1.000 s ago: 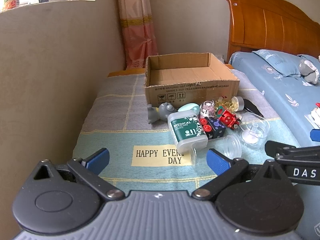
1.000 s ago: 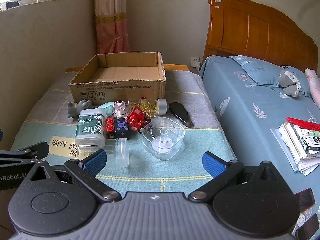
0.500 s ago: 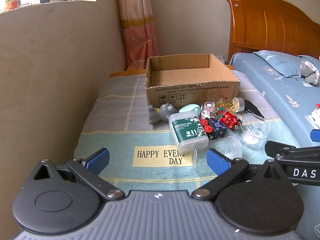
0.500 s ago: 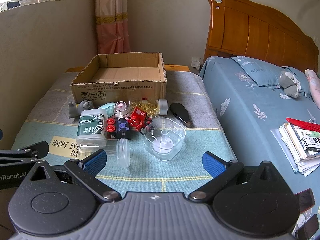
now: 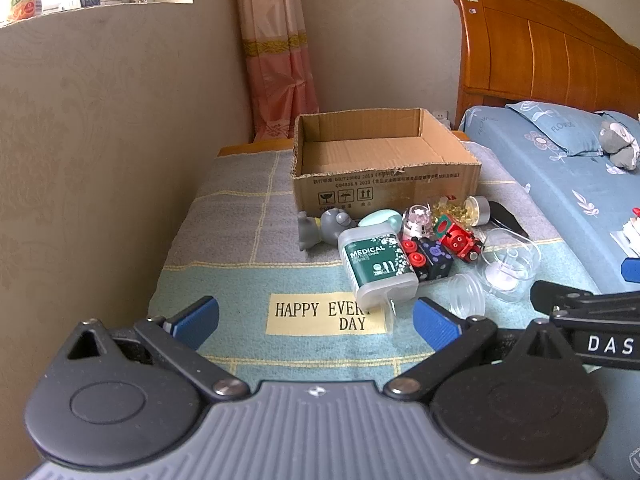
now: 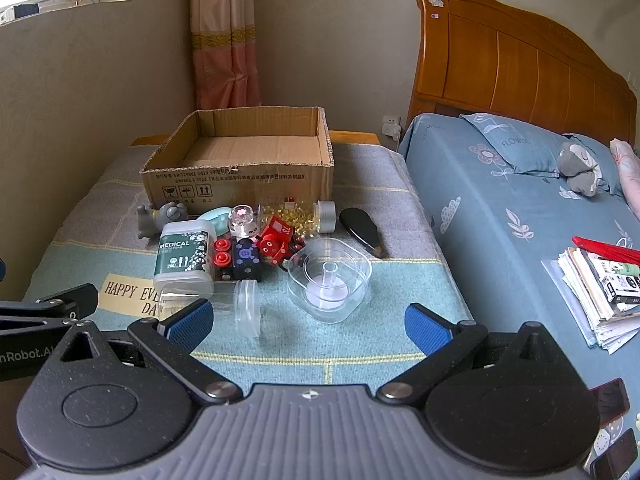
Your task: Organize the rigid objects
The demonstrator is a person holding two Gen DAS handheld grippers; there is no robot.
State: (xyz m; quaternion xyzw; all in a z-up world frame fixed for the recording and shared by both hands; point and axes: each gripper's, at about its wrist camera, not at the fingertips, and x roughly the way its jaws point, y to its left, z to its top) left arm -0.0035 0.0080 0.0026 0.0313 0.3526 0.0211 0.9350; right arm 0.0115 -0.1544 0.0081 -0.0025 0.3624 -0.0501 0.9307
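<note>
Nothing had gone into the open brown cardboard box [image 6: 240, 160] yet; its floor showed bare, so by these views the sorting had not begun. Every piece lay in a cluster just in front of the box on the striped blue-grey blanket [image 6: 360, 344]: a grey rubber animal figure [image 6: 160, 218], a white cotton-swab case with a green MEDICAL label [image 6: 184, 256], a black block with red knobs [image 6: 236, 258], a red toy engine [image 6: 276, 240], a toppled jar of yellow capsules [image 6: 300, 216], a flat black oval case [image 6: 360, 232], a clear square plastic dish [image 6: 330, 278] and a clear round jar on its side [image 6: 240, 306]. The left gripper [image 5: 316, 320] and right gripper [image 6: 306, 324] both hung short of the cluster, jaws spread wide, each holding nothing. All the items were left to move.
</note>
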